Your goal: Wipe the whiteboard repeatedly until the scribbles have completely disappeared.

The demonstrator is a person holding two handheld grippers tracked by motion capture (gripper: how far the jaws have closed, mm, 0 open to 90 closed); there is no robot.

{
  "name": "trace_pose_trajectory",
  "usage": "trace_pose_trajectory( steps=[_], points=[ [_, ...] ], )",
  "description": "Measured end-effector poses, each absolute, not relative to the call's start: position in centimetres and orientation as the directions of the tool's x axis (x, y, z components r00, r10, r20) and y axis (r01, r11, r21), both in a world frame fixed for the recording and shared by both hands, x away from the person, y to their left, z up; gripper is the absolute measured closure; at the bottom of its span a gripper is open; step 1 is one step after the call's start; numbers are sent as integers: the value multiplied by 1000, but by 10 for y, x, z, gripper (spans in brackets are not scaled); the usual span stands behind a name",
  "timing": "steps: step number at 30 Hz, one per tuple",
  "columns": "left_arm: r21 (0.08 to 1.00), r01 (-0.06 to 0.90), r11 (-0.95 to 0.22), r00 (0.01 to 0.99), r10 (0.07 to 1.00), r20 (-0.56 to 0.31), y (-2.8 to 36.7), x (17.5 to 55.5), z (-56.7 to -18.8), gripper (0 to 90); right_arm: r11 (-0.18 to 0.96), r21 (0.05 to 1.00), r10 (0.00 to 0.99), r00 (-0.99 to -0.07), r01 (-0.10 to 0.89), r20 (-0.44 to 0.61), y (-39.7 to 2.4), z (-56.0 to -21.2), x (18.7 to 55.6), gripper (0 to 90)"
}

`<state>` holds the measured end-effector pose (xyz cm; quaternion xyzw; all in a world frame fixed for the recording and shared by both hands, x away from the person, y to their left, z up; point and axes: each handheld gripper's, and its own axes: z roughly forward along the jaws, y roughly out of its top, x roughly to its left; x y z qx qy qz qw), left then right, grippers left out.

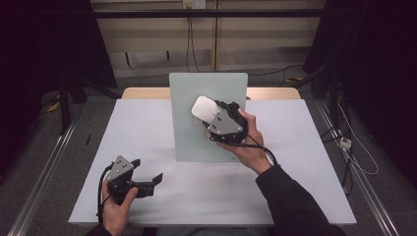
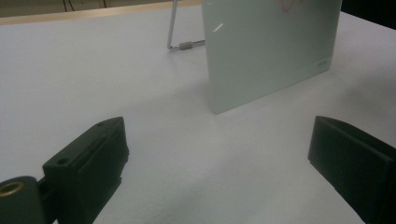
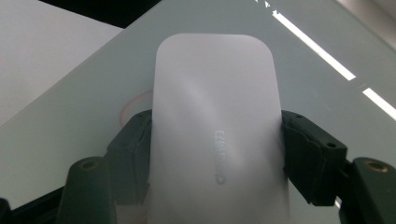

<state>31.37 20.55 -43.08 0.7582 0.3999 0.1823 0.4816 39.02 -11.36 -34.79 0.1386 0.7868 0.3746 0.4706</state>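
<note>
A pale green glass board [image 1: 196, 88] stands upright on the white table [image 1: 295, 147], tilted back on a metal stand [image 2: 175, 37]. My right gripper [image 1: 211, 115] is shut on a white rounded eraser [image 1: 204, 108] and presses it flat against the board's face. In the right gripper view the eraser [image 3: 215, 84] sits between both jaws of the right gripper [image 3: 215, 135], and a faint red ring [image 3: 130, 105] on the board [image 3: 93, 93] peeks out at its left. My left gripper [image 1: 146, 170] rests open near the table's front left. Its jaws are wide apart around bare tabletop, seen again in its own left gripper [image 2: 219, 154] view.
The board [image 2: 271, 51] carries a red scribble [image 2: 292, 4] near its top. A wooden table edge [image 1: 142, 92] runs behind the white surface. Cables [image 1: 354, 152] lie on the floor at the right, and dark stands [image 1: 64, 98] flank the table.
</note>
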Motion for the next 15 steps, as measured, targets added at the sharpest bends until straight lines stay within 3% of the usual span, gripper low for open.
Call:
trace_pose_trajectory(
  steps=[15],
  points=[
    [874,435,-216,614,781,-113,205,314,-431,47,709,697,498,-625,-105,-601,-92,-384,377,314]
  ],
)
